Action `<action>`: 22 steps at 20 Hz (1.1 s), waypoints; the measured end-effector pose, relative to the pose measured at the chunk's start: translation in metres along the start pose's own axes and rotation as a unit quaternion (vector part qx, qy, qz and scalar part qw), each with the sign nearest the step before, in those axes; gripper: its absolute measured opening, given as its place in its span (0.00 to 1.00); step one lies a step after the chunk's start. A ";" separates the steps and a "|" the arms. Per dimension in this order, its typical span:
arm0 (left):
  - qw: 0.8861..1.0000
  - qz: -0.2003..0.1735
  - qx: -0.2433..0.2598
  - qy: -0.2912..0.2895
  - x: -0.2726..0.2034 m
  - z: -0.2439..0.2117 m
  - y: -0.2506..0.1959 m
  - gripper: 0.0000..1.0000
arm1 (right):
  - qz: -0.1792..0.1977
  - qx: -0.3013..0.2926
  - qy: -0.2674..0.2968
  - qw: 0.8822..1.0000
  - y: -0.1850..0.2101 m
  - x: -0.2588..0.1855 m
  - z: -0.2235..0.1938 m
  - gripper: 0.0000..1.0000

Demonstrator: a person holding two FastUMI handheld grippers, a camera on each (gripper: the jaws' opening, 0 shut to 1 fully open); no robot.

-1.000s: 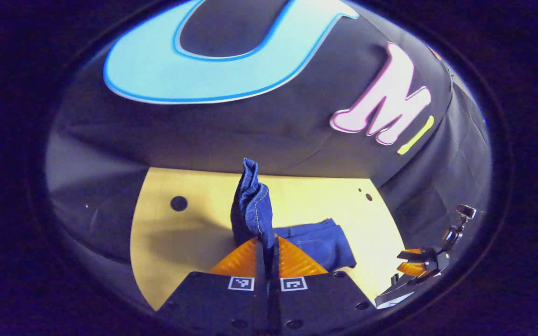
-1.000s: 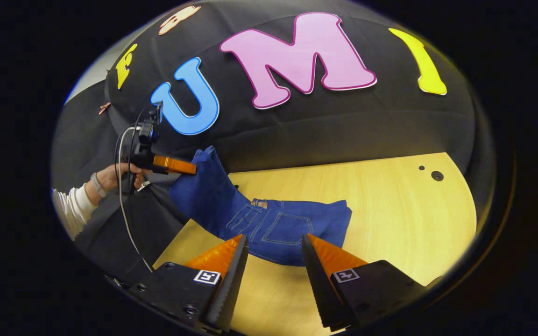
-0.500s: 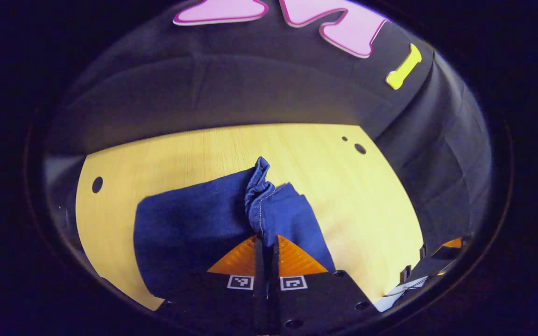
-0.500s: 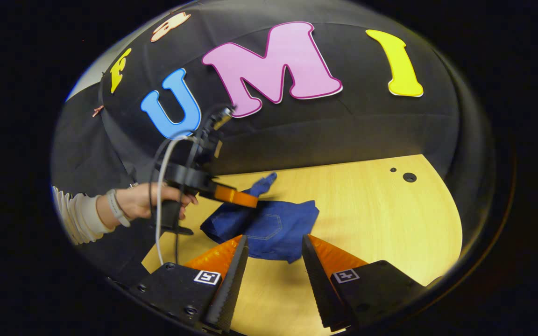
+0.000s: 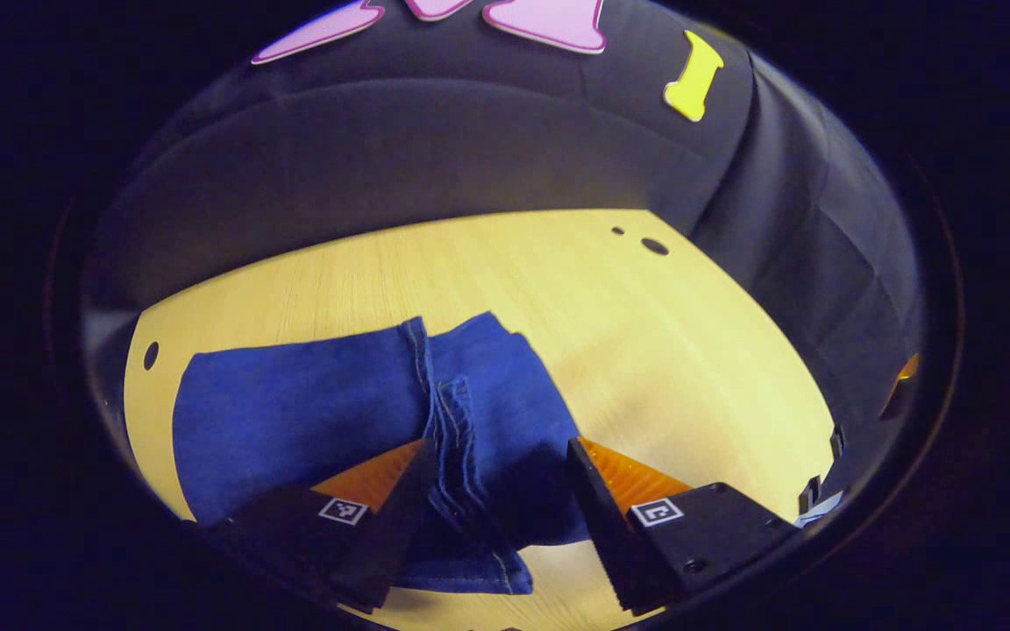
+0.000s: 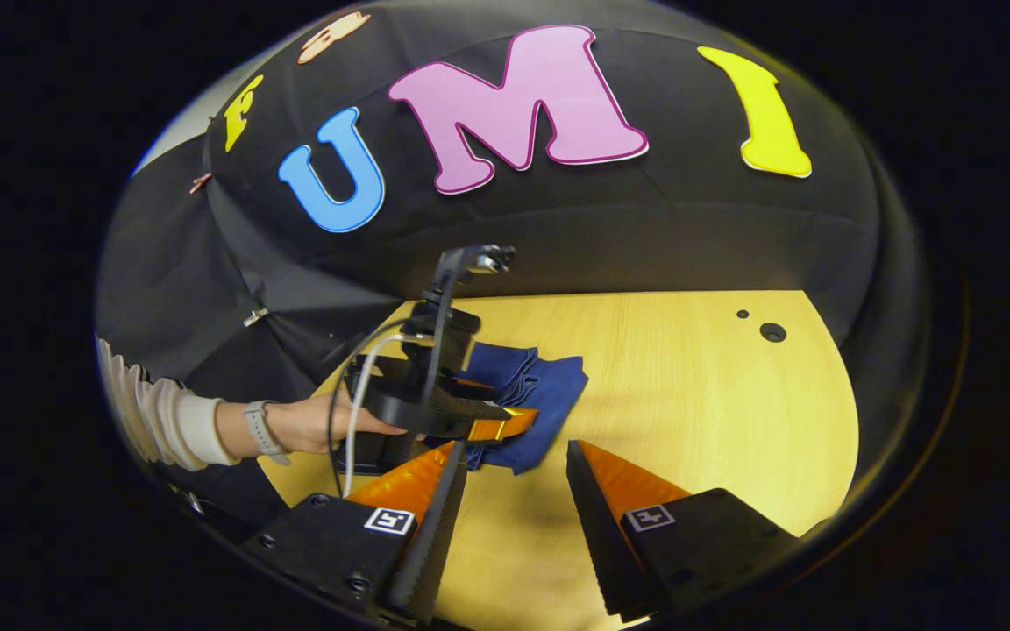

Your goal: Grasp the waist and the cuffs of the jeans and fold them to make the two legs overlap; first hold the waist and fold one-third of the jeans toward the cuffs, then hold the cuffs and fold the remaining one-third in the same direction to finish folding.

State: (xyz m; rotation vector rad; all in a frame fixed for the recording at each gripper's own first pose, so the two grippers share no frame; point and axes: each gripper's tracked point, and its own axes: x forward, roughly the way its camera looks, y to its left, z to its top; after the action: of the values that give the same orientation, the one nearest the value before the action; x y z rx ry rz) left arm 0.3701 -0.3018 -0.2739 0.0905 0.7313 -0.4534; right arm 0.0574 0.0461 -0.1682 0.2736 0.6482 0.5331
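Jeans folded flat on the table, hemmed cuff edge lying on top between the fingers of the left gripper. Jaws spread wide, touching no denim, hovering just over the bundle. From the right gripper view: left gripper low above the blue bundle, a hand on its handle. Right gripper open too, near the jeans, gripping nothing.
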 end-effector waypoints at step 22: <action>0.922 0.147 -0.036 -0.356 -0.457 -0.044 -0.091 0.97 | -0.110 -0.125 -0.299 0.939 0.132 -0.300 0.075 0.95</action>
State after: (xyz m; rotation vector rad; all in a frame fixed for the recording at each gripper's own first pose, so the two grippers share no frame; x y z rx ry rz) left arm 0.0057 -0.2048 0.0033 -0.0378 0.0093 -0.1443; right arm -0.1463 -0.0147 0.0919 0.1088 0.0124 0.2865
